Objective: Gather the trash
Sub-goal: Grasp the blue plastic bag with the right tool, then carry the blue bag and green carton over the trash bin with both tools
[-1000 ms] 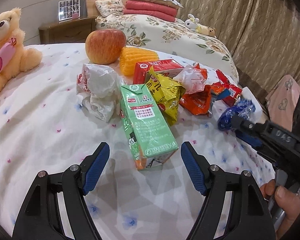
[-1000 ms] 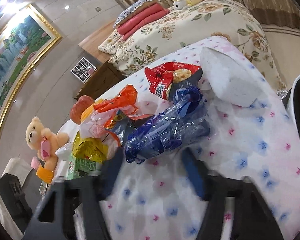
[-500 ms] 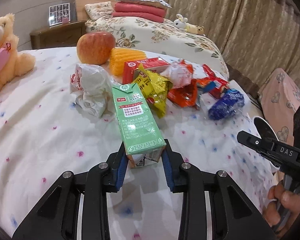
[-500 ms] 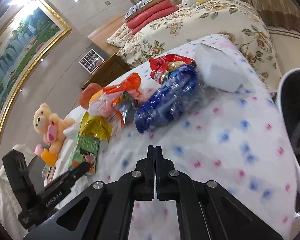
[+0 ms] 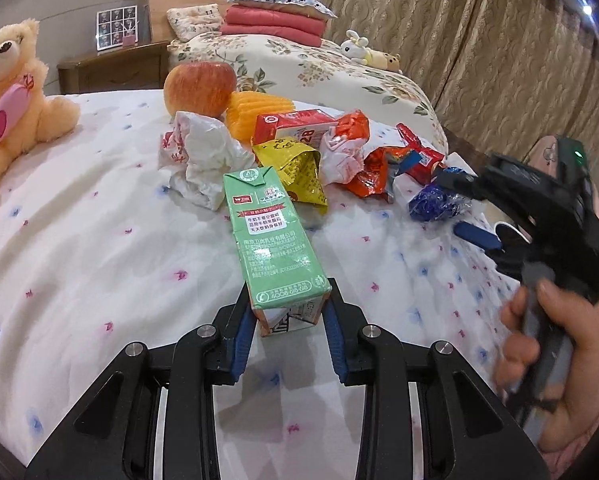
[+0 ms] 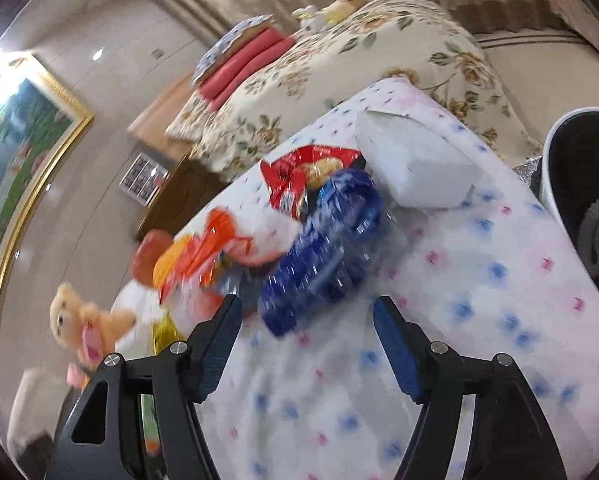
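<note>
Left claw [image 5: 288, 320] angled down over the floral bedspread [image 5: 79, 240], pads clamped on the near end of the green milk carton [image 5: 273, 236], which lies flat on the bed. Right claw [image 6: 307, 332], held in a hand [image 5: 555, 356], also tilted down; jaws opening, nothing between the pads, blue wrapper [image 6: 323, 252] just ahead. Behind the carton: crumpled white paper [image 5: 199, 160], yellow packet [image 5: 295, 168], red wrappers [image 5: 383, 168], apple [image 5: 199, 88]; teddy bear [image 5: 7, 92] at left.

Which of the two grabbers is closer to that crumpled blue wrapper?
The right. The right gripper, jaws opening, is just short of the blue wrapper, not touching it. The left gripper is farther back, shut on the green milk carton.
</note>
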A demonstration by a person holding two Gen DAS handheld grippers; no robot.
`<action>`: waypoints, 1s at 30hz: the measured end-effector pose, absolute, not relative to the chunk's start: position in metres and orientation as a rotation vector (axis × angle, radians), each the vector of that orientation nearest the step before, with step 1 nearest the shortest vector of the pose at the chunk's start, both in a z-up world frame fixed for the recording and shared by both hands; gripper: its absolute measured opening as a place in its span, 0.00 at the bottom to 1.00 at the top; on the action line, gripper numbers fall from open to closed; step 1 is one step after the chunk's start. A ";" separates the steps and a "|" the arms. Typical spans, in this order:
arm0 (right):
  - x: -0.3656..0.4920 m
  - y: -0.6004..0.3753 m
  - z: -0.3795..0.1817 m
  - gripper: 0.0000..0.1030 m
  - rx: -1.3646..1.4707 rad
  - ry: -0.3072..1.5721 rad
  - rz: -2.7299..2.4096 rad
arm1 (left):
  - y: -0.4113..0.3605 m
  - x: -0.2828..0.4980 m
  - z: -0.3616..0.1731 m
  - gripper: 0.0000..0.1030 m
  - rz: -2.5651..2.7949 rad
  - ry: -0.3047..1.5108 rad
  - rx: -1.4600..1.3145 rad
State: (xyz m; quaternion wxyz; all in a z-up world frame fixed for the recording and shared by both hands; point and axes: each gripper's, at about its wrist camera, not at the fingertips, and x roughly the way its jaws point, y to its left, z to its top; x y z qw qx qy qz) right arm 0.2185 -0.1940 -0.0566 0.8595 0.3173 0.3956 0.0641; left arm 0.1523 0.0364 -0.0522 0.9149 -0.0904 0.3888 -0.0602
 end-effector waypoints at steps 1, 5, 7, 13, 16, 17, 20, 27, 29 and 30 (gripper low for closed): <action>0.222 -0.192 -0.058 0.69 0.671 0.836 0.122 | 0.036 0.153 -0.053 0.30 -0.130 0.801 -0.189; 0.229 -0.189 -0.063 0.59 0.659 0.839 0.101 | 0.032 0.154 -0.052 0.30 -0.154 0.799 -0.190; 0.227 -0.190 -0.065 0.46 0.657 0.854 0.120 | 0.029 0.153 -0.051 0.30 -0.165 0.793 -0.184; 0.203 -0.200 -0.061 0.39 0.620 0.858 0.201 | 0.021 0.148 -0.048 0.30 -0.194 0.781 -0.178; 0.187 -0.206 -0.057 0.38 0.595 0.862 0.246 | 0.014 0.144 -0.046 0.30 -0.210 0.776 -0.169; 0.183 -0.208 -0.055 0.38 0.584 0.861 0.256 | 0.010 0.143 -0.045 0.30 -0.218 0.774 -0.165; 0.168 -0.217 -0.050 0.38 0.551 0.853 0.283 | -0.003 0.138 -0.041 0.30 -0.246 0.764 -0.145; 0.136 -0.246 -0.044 0.38 0.494 0.826 0.280 | -0.040 0.132 -0.037 0.30 -0.310 0.758 -0.093; 0.130 -0.256 -0.044 0.38 0.494 0.821 0.269 | -0.049 0.130 -0.036 0.30 -0.324 0.757 -0.081; 0.127 -0.261 -0.044 0.38 0.495 0.817 0.262 | -0.054 0.130 -0.036 0.30 -0.333 0.758 -0.074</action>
